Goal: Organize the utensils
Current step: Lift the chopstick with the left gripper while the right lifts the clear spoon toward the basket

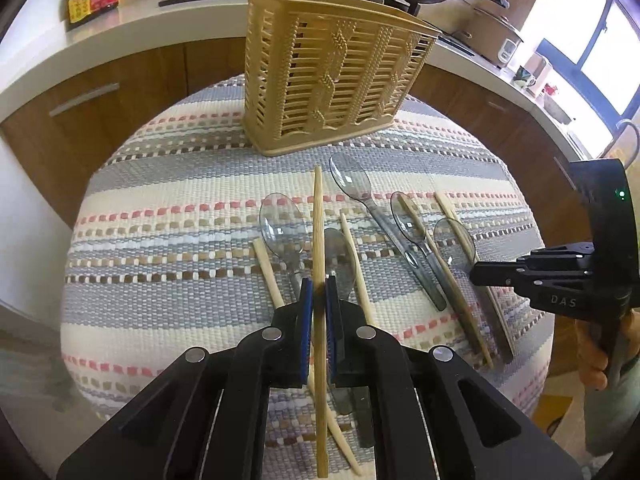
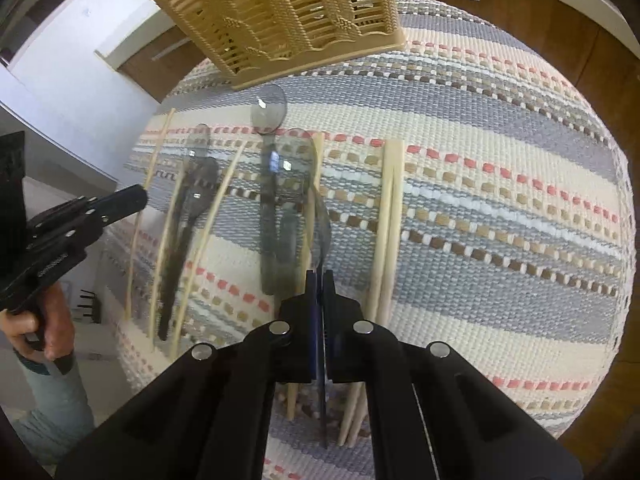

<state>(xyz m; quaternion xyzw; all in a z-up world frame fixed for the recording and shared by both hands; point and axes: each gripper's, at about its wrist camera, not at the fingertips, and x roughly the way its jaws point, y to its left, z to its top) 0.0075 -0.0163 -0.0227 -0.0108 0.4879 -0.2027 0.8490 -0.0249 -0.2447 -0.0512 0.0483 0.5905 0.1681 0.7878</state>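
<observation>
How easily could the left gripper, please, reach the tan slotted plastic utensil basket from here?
Probably easily: the left gripper, shut on a bamboo chopstick, faces the basket with only low-lying clear spoons between.

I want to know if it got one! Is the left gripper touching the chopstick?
Touching. In the left wrist view, the left gripper has its blue pads pressed against both sides of the chopstick, with no gap.

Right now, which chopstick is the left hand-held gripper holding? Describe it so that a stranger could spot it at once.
Start at the tan slotted utensil basket standing at the far edge of the striped woven mat. In front of it lie clear spoons and pale chopsticks. The held chopstick is the only one clamped between the blue pads of the left hand-held gripper, pointing straight at the basket.
</observation>
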